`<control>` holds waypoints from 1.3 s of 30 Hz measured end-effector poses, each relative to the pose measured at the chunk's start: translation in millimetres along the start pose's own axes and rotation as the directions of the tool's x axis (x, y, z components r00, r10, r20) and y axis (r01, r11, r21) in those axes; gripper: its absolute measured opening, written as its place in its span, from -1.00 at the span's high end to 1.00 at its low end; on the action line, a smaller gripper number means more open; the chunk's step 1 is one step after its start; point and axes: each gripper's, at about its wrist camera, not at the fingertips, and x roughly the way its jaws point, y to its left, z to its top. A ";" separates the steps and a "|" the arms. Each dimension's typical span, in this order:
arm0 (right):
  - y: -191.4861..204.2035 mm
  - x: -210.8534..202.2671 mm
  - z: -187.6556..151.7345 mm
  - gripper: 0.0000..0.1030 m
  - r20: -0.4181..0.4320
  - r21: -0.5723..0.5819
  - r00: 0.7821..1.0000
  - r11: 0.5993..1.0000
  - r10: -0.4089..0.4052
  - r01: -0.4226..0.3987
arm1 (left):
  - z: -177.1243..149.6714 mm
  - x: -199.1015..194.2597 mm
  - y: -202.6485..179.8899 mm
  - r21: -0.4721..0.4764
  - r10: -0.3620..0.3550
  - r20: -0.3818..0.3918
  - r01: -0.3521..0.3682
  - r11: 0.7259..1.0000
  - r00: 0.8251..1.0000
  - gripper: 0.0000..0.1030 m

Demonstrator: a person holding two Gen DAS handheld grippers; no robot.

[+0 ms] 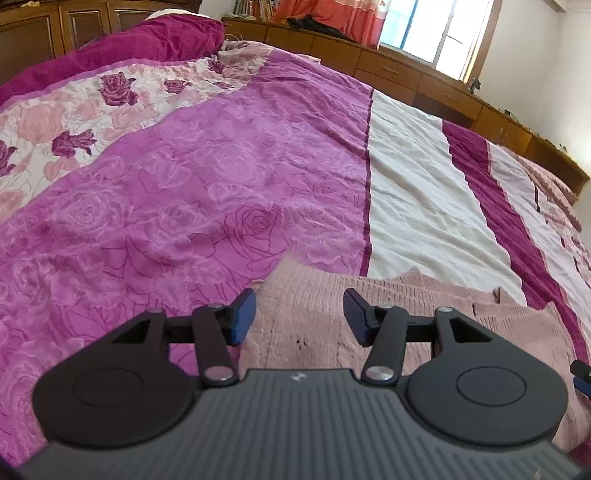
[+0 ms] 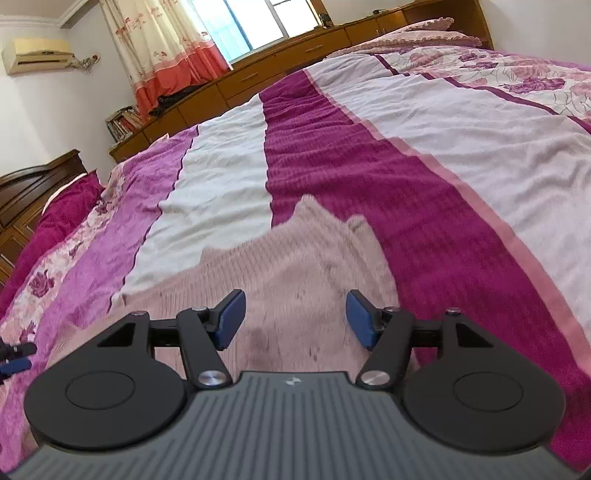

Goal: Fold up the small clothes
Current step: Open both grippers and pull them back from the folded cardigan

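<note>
A pale pink knitted garment (image 1: 369, 306) lies flat on the bed cover. My left gripper (image 1: 299, 317) is open and empty, low over the garment's left part. In the right wrist view the same garment (image 2: 295, 258) spreads ahead, its far edge blurred. My right gripper (image 2: 295, 317) is open and empty, low over the garment's right part. The tip of the right gripper (image 1: 581, 376) shows at the right edge of the left wrist view. The tip of the left gripper (image 2: 14, 356) shows at the left edge of the right wrist view.
The bed cover (image 1: 221, 166) has magenta rose print, white (image 1: 413, 192) and dark magenta stripes. A magenta pillow (image 1: 147, 40) lies at the head. Wooden cabinets (image 1: 406, 70) run along the far side under a window (image 1: 436, 33). Curtains (image 2: 166, 48) hang by the window.
</note>
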 end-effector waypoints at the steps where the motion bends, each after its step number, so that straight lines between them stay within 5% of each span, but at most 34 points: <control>1: 0.3 -1.3 -3.7 -0.32 -0.005 -0.002 1.000 1.000 0.000 0.000 | -0.6 0.1 -0.6 0.006 0.003 -0.007 -0.003 1.000 1.000 -0.09; 11: 3.2 -16.2 -12.4 -0.70 -0.019 0.004 0.999 0.999 0.035 -0.035 | -20.8 -15.0 -8.1 0.068 0.051 -0.074 -0.046 0.997 0.996 -0.09; 19: -8.7 -46.8 -14.9 -0.72 -0.001 0.046 0.999 0.998 0.036 -0.036 | -33.5 -32.8 -11.8 0.063 0.047 -0.142 -0.038 0.997 0.989 -0.13; 22: -17.5 -57.5 -17.1 -0.72 0.005 0.082 0.999 0.996 0.040 -0.040 | -39.3 -40.6 -13.5 0.073 0.053 -0.147 -0.042 0.996 0.988 -0.41; 27: -32.5 -70.8 -20.5 -0.72 0.008 0.106 1.000 0.994 0.006 -0.007 | -49.5 -50.5 -16.9 0.092 0.082 -0.155 -0.068 0.993 0.984 -0.59; 39: -65.4 -64.2 -34.0 -0.75 -0.054 0.159 0.998 0.987 -0.009 0.017 | -77.1 -70.0 -31.3 0.129 0.127 -0.189 -0.104 0.986 0.974 -0.69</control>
